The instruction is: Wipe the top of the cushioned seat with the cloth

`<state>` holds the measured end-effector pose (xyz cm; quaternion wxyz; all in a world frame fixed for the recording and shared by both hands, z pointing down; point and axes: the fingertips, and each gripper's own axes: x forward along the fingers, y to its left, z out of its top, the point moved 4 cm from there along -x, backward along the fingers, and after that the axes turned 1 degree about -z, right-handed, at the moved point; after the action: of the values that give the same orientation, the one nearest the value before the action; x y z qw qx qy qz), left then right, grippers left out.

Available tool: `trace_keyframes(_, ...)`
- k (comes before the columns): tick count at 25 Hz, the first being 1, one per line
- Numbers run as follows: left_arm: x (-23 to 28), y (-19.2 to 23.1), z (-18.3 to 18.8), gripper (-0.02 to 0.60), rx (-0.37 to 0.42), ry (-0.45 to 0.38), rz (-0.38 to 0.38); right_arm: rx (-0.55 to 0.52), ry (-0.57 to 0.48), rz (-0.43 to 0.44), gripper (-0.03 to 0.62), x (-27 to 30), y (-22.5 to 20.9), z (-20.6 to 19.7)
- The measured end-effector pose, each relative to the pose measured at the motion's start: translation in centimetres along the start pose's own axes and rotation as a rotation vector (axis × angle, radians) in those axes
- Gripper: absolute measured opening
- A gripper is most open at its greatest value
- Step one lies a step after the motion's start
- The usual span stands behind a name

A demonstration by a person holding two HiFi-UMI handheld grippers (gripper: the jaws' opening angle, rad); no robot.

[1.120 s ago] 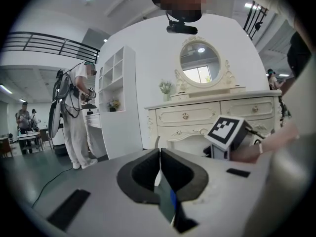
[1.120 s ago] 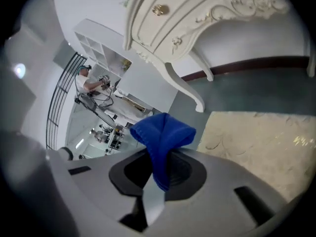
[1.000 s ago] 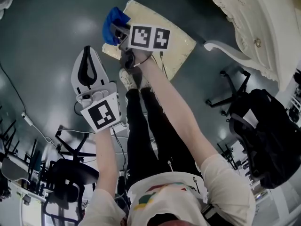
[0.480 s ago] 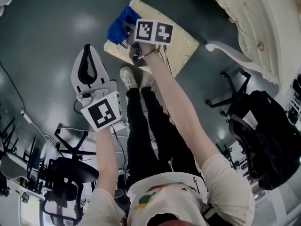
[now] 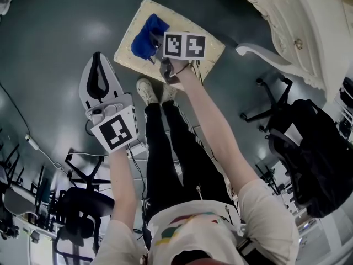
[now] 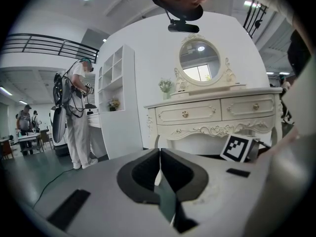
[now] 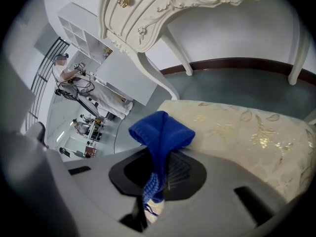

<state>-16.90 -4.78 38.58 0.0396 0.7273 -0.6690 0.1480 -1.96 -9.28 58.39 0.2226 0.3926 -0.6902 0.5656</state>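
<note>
In the right gripper view the lower end of the cloth vanishes inside the right gripper, and the cushioned seat runs off the right edge. The head view cuts the dressing table at upper right.

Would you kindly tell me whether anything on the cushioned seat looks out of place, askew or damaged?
Nothing stands out. The cream, gold-patterned cushioned seat looks intact, and the blue knitted cloth is bunched over it, clamped in the right gripper. The left gripper is shut and empty.
</note>
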Motion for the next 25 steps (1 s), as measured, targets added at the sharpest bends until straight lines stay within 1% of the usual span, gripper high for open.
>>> trace_keyframes(2, -0.2, -0.4, -0.1, 0.006, 0.012, 0.009, -0.013, 0.001, 0.004, -0.01, 0.034, -1.0, -1.1, -0.5)
trace_keyframes(7, -0.3, -1.2, 0.4, 0.006, -0.007, -0.003, -0.004, 0.035, -0.001, -0.029, 0.034, -3.1, -3.4, -1.6)
trace_keyframes(11, -0.8, -2.0, 0.1, 0.006, 0.02, 0.011, -0.033, 0.028, -0.002, -0.051, 0.035, -4.8, -5.0, -2.3)
trace_keyframes(17, -0.7, -2.5, 0.2, 0.006, 0.03, 0.006, -0.045, 0.017, -0.001, -0.083, 0.034, -6.9, -7.2, -3.4)
trace_keyframes(21, -0.4, -2.9, 0.5, 0.006, 0.029, 0.001, -0.048, -0.005, -0.002, -0.13, 0.035, -8.7, -8.7, -4.1)
trace_keyframes(23, -0.2, -3.1, 0.9, 0.006, 0.016, -0.008, -0.044, -0.026, 0.001, -0.161, 0.035, -9.7, -9.6, -4.6)
trace_keyframes(25, -0.3, -3.4, 0.9, 0.006, 0.028, -0.008, -0.059, -0.051, 0.009, -0.192, 0.035, -10.9, -10.7, -5.3)
